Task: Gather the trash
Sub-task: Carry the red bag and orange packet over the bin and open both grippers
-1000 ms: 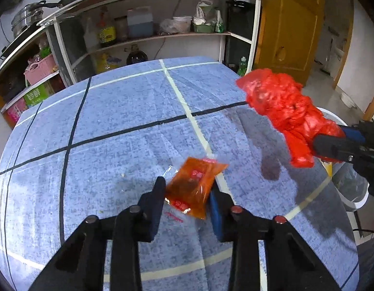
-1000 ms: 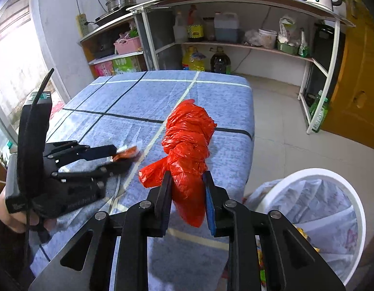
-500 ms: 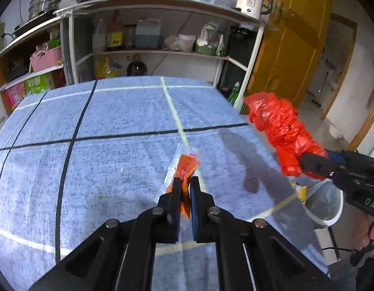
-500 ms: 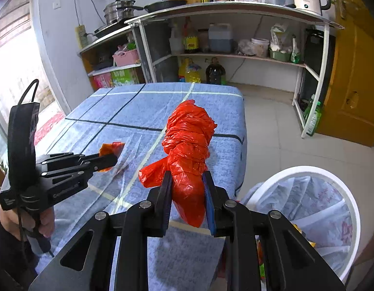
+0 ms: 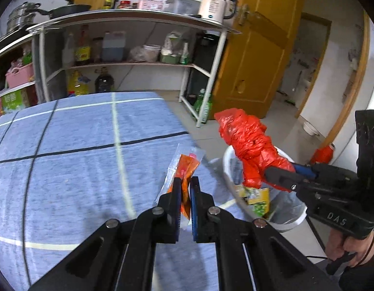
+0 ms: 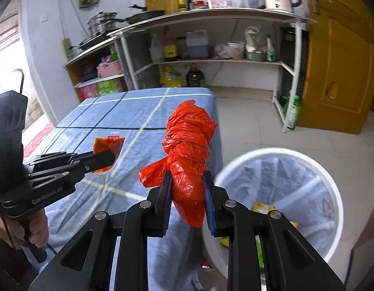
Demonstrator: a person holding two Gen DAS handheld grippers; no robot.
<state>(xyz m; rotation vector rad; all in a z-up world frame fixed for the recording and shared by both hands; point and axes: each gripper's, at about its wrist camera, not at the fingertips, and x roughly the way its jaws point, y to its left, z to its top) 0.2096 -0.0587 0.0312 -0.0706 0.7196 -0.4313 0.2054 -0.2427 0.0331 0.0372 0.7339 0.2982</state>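
My left gripper [image 5: 185,181] is shut on an orange sauce packet [image 5: 186,169] in clear plastic and holds it in the air over the table's right edge. The packet also shows in the right wrist view [image 6: 108,145]. My right gripper [image 6: 187,179] is shut on a crumpled red plastic bag [image 6: 188,143], held up beside the table edge, left of the bin. The bag also shows in the left wrist view [image 5: 250,143], above the bin. A white trash bin [image 6: 332,181] with a clear liner stands on the floor by the table and holds yellow and green wrappers [image 5: 256,197].
The table has a blue cloth with black and white lines [image 5: 78,145]. Metal shelves with bottles, pots and a kettle [image 5: 138,55] stand behind it. A yellow wooden door [image 5: 254,55] is at the right, with tiled floor [image 6: 247,121] in front.
My left gripper closed on the sauce packet, lifted it off the table and moved right toward the bin. My right gripper carried the red bag right, nearer the bin.
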